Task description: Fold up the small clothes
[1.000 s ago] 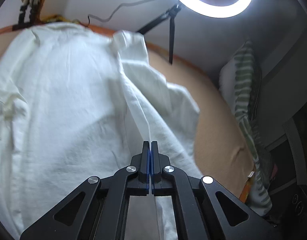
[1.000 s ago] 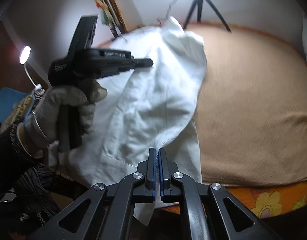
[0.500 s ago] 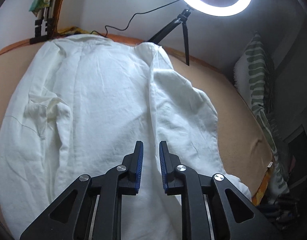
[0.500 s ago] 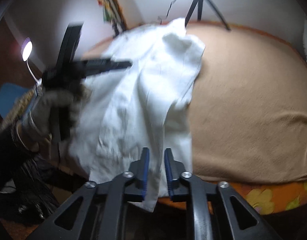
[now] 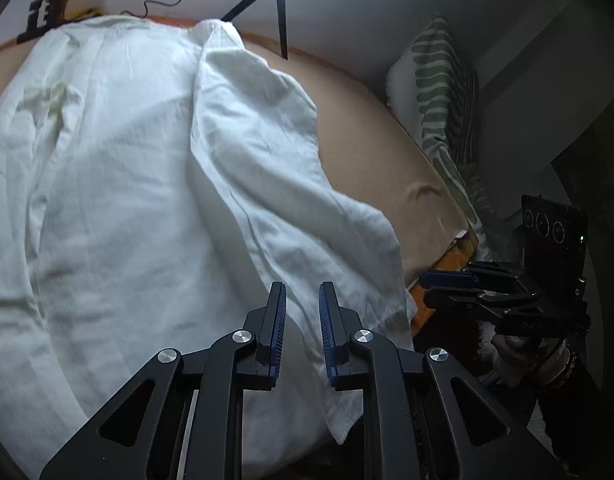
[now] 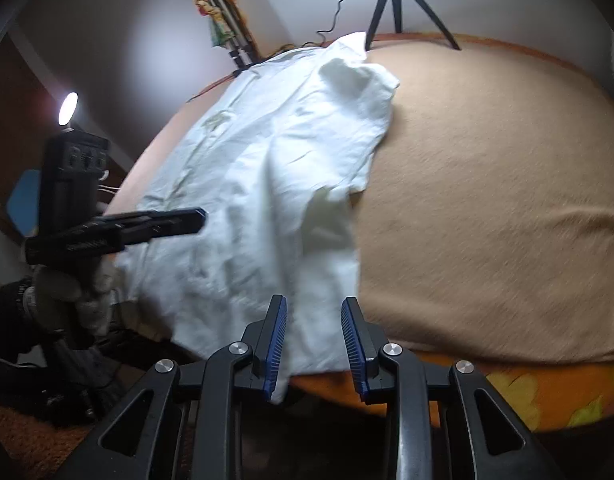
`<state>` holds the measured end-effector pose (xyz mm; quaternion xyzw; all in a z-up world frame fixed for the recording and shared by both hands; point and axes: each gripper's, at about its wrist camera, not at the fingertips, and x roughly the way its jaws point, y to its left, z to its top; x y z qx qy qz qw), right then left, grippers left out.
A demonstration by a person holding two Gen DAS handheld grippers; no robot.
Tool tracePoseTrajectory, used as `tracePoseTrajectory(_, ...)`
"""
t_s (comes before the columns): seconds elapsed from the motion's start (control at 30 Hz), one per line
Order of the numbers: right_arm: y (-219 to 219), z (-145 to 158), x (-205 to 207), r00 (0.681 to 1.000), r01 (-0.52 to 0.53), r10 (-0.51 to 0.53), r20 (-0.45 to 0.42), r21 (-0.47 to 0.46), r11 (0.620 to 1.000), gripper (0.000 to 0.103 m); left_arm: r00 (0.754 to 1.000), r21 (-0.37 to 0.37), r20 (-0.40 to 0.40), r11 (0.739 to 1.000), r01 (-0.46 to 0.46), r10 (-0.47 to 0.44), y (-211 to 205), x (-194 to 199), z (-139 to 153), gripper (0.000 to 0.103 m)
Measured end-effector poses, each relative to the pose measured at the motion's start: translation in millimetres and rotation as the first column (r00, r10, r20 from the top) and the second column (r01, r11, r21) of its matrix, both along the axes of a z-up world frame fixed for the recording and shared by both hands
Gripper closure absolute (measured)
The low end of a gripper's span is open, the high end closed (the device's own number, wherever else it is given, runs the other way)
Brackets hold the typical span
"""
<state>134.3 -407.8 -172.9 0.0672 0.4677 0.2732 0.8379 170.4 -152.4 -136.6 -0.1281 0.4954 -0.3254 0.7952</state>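
Surface: a bed under a tan blanket (image 6: 487,200); an orange flowered sheet (image 6: 547,396) shows along the near edge.
Garment: a white shirt (image 5: 147,184) lies spread on the blanket's left part, reaching from the far edge to the near edge, where its hem hangs over. One side panel is folded over the body, forming a long ridge down the middle; a short sleeve (image 6: 359,80) is turned up toward the far edge.
My left gripper (image 5: 302,320): jaws spread a little, having just been opening. The blue pads (image 5: 275,336) stand apart above the cloth near the near edge; the fabric lies below and behind them, and neither pad presses on it.
My right gripper (image 6: 313,336): jaws spread wider, also just opened. The hanging hem shows between the pads at the near edge, loose, not pinched.
Cross views: the left wrist view shows my right gripper from the side, off the bed's near right corner; the right wrist view shows my gloved left hand (image 6: 63,296) holding its gripper at the shirt's left side.
Far edge: a black tripod (image 6: 403,4) stands on the blanket, its cable (image 6: 339,4) trailing beside it.
Right edge: a green-patterned pillow (image 5: 443,92) leans against the wall.
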Motion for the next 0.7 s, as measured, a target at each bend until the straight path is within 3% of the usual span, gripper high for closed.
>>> tracePoseTrajectory(0.07,0.9,-3.7,-7.4,0.999,-0.02,0.022,-0.027,0.063,0.998,0.071,0.999,-0.025,-0.054,1.0,0.007,-0.008,0.9,-6.4,-8.7,0.08)
tracePoseTrajectory(0.2,14.8,-13.3,-9.2,0.999,-0.021,0.021,-0.037,-0.011,1.0,0.07,0.995,-0.045,-0.095,0.999,0.015,-0.019,-3.1,-15.7,-18.3,0.079)
tracePoseTrajectory(0.33,27.6,-22.8,-9.1,0.997,-0.04,0.037,-0.061,-0.055,0.998,0.1,0.995,-0.069,-0.088,0.997,0.039,-0.045,-9.6,-18.4,-19.7,0.083)
tracePoseTrajectory(0.37,29.8,-23.7,-7.9,0.997,-0.044,0.04,-0.065,-0.057,0.997,0.101,0.995,-0.065,-0.085,0.997,0.04,-0.045,-11.5,-18.4,-20.2,0.087)
tracePoseTrajectory(0.4,31.5,-23.6,-8.3,0.997,-0.044,0.041,-0.063,-0.06,0.997,0.102,0.995,-0.075,-0.089,0.996,0.041,-0.048,-12.3,-18.4,-20.5,0.099)
tracePoseTrajectory(0.47,32.7,-17.8,-12.6,0.998,-0.047,0.044,-0.055,-0.055,0.997,0.103,0.992,-0.121,-0.122,0.992,0.029,-0.044,-9.2,-19.4,-19.0,0.1)
tracePoseTrajectory(0.53,25.9,-3.2,-18.9,0.997,-0.047,0.049,-0.053,0.038,0.998,0.103,0.988,-0.167,-0.147,0.986,0.024,-0.049,-7.9,-21.6,-14.5,0.1)
tracePoseTrajectory(0.6,18.6,8.7,-25.5,0.998,-0.043,0.046,-0.035,0.065,0.997,0.103,0.991,-0.139,-0.121,0.989,0.041,-0.058,-5.8,-27.8,-8.5,0.1)
tracePoseTrajectory(0.67,17.6,10.7,-30.5,0.998,-0.041,0.042,-0.04,0.01,0.999,0.097,0.992,-0.069,-0.104,0.996,0.058,-0.065,-8.1,-30.7,-8.0,0.099)
tracePoseTrajectory(0.7,19.5,8.9,-31.8,0.998,-0.047,0.045,-0.044,-0.036,0.998,0.096,0.991,-0.022,-0.113,0.998,0.065,-0.068,-9.0,-30.7,-10.1,0.092)
